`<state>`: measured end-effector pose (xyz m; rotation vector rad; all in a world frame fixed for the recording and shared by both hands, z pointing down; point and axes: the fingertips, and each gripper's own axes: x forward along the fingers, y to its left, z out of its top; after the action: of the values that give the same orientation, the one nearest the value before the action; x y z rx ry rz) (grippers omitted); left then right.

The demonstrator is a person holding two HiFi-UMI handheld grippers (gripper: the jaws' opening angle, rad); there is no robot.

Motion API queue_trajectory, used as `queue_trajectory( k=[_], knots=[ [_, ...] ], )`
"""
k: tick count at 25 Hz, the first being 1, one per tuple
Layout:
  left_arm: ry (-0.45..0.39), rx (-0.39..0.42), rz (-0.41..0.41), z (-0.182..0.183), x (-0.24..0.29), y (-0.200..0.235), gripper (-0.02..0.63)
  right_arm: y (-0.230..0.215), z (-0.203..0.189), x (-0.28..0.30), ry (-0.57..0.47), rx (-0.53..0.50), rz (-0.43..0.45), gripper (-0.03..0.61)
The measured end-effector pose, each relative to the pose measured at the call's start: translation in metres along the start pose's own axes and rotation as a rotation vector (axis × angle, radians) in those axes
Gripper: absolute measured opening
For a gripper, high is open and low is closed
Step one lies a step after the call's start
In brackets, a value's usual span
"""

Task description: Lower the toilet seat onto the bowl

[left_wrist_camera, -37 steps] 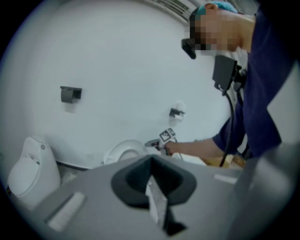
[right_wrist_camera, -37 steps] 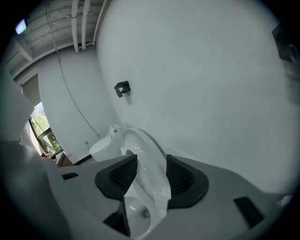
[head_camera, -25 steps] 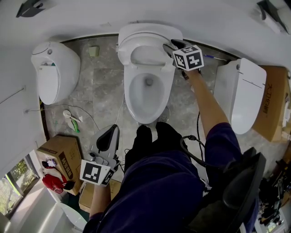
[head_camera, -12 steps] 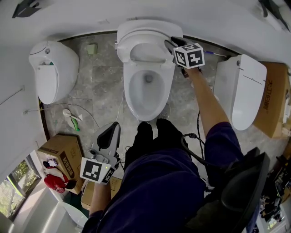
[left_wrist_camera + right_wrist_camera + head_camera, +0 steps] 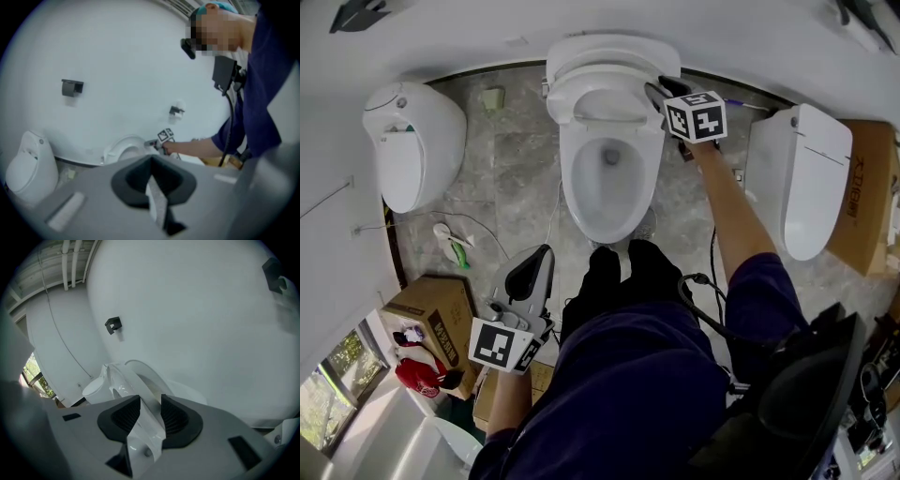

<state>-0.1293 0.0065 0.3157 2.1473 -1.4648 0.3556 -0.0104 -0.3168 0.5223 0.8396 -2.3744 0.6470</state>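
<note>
The white toilet bowl (image 5: 574, 192) stands in the middle with its seat (image 5: 581, 94) raised against the lid (image 5: 609, 49). My right gripper (image 5: 654, 91) reaches to the seat's right edge. In the right gripper view the seat's rim (image 5: 143, 427) runs between the ribbed black pads (image 5: 174, 417), and the right gripper (image 5: 151, 412) is shut on it; its jaws have just been closing. My left gripper (image 5: 532, 274) hangs low beside the person's left leg with nothing in it. In its own view the left gripper (image 5: 152, 180) shows its pads together, and the seat (image 5: 123, 147) lies far ahead.
Another white toilet (image 5: 408, 155) stands at the left and a third (image 5: 802, 183) at the right. Cardboard boxes (image 5: 431, 319) (image 5: 867, 202) sit at both sides. A cable (image 5: 478, 234) trails over the tiled floor. The person's shoes (image 5: 623, 267) stand right before the bowl.
The right gripper stays at the seat's right edge and the seat stands as before. The left gripper has not moved. The view has shifted slightly.
</note>
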Motion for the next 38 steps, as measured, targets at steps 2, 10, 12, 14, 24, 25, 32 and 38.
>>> queue_trajectory(
  k=[2,10,12,14,24,25,32,38],
  knots=[
    [-0.001,0.002,-0.006,-0.001,-0.004,-0.001,0.003,0.004,-0.002,-0.004,-0.003,0.002,-0.002,0.127],
    [-0.013,0.011,-0.028,-0.005,-0.016,-0.005,0.002,0.023,-0.014,-0.018,0.002,-0.007,-0.009,0.13],
    [-0.017,0.015,-0.034,-0.006,-0.018,-0.007,0.002,0.027,-0.018,-0.022,0.0,-0.01,-0.012,0.132],
    [-0.02,0.017,-0.04,-0.007,-0.02,-0.009,0.003,0.03,-0.022,-0.027,-0.001,-0.013,-0.015,0.132],
    [-0.025,0.037,-0.078,-0.008,-0.025,-0.015,0.003,0.05,-0.043,-0.042,0.013,-0.013,-0.012,0.141],
    [-0.025,0.04,-0.082,-0.008,-0.026,-0.017,0.002,0.052,-0.046,-0.044,0.014,-0.013,-0.013,0.143],
    [-0.033,0.057,-0.103,-0.009,-0.037,-0.021,0.003,0.065,-0.06,-0.056,0.024,-0.02,-0.024,0.146],
    [-0.034,0.066,-0.122,-0.013,-0.045,-0.024,0.003,0.077,-0.073,-0.065,0.035,-0.021,-0.031,0.149]
  ],
)
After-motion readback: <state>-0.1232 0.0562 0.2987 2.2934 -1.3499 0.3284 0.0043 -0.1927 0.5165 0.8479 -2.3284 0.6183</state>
